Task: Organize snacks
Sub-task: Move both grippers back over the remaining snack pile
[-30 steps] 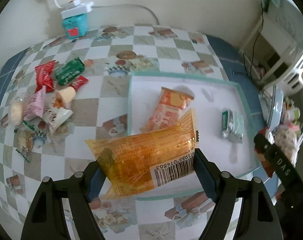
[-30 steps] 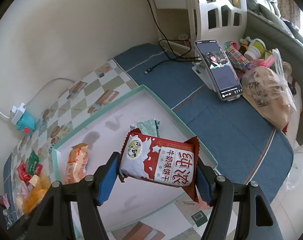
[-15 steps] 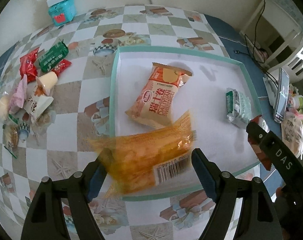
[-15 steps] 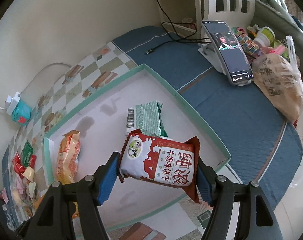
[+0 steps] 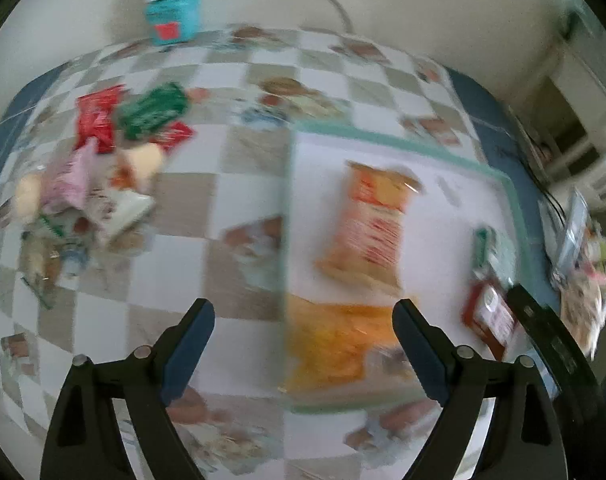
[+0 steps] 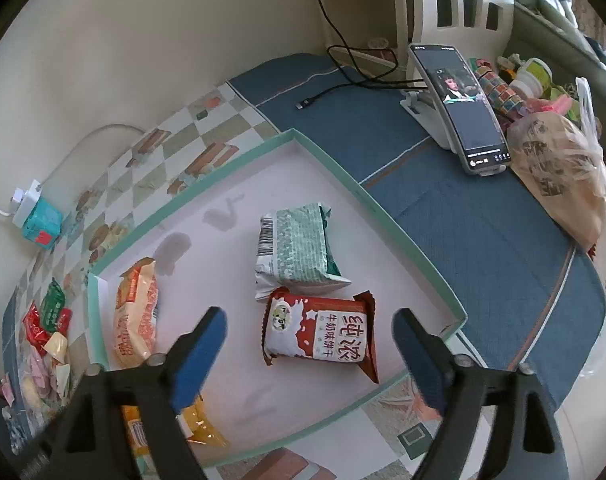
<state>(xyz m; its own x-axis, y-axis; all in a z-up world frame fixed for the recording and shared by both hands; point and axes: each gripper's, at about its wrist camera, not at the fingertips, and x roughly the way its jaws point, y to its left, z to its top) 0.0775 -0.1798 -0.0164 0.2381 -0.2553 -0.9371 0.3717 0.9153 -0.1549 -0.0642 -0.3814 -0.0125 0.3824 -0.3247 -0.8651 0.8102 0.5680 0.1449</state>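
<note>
My left gripper (image 5: 303,316) has its jaws opening, and the pads press on nothing. Below them a yellow packet (image 5: 339,340) lies in the near corner of the white tray (image 5: 383,138); the picture is blurred. My right gripper (image 6: 309,320) also has its jaws opening wide. A red-and-white biscuit packet (image 6: 319,336) lies flat on the tray (image 6: 403,220) between the fingers, clear of both pads. An orange packet (image 6: 137,316) and a green packet (image 6: 299,248) rest in the tray too. The yellow packet (image 6: 199,428) is partly hidden behind my right gripper's left finger.
A pile of loose snacks (image 5: 95,168) sits on the checkered cloth left of the tray. A teal box (image 5: 175,20) with a plug stands by the wall. To the tray's right stand a phone on a stand (image 6: 463,108), a cable (image 6: 343,80) and a plastic bag (image 6: 563,176).
Both grippers have opened and let go: the yellow packet now lies in the tray's near corner, and the red-and-white packet lies beside the green one. The left view has swung left.
</note>
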